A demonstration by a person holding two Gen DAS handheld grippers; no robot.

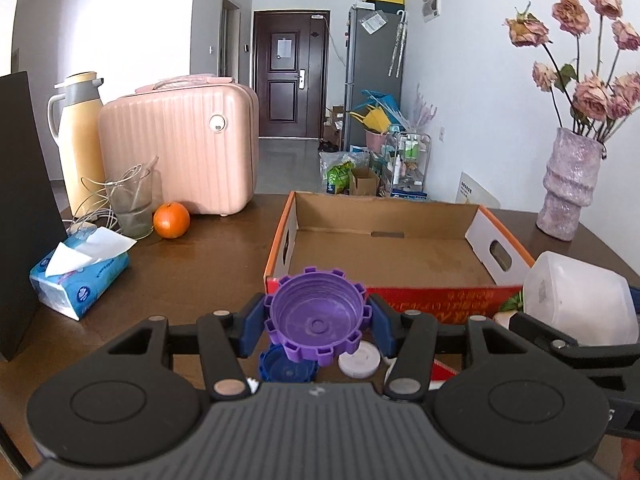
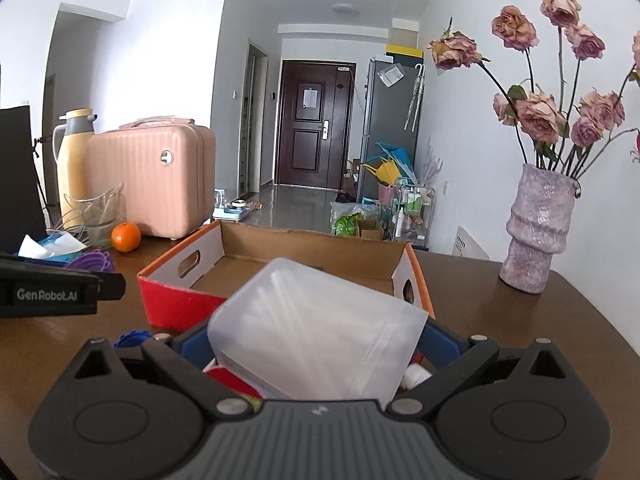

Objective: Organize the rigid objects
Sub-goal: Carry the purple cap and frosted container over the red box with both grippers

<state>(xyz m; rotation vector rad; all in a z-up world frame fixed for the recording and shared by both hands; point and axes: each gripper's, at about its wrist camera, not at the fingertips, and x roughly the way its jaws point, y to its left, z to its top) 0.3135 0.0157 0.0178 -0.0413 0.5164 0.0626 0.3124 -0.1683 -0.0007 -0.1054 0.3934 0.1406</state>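
A purple notched cap (image 1: 318, 322) sits clamped between the left gripper's (image 1: 318, 326) blue pads just short of the empty cardboard tray (image 1: 496, 250), while the right gripper (image 2: 316, 344) grips a translucent plastic container (image 2: 320, 328) before the tray's near wall.

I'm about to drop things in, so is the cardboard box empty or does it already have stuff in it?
Empty as far as shown: the box has a bare brown floor in both views. The near strip behind its front wall is hidden.
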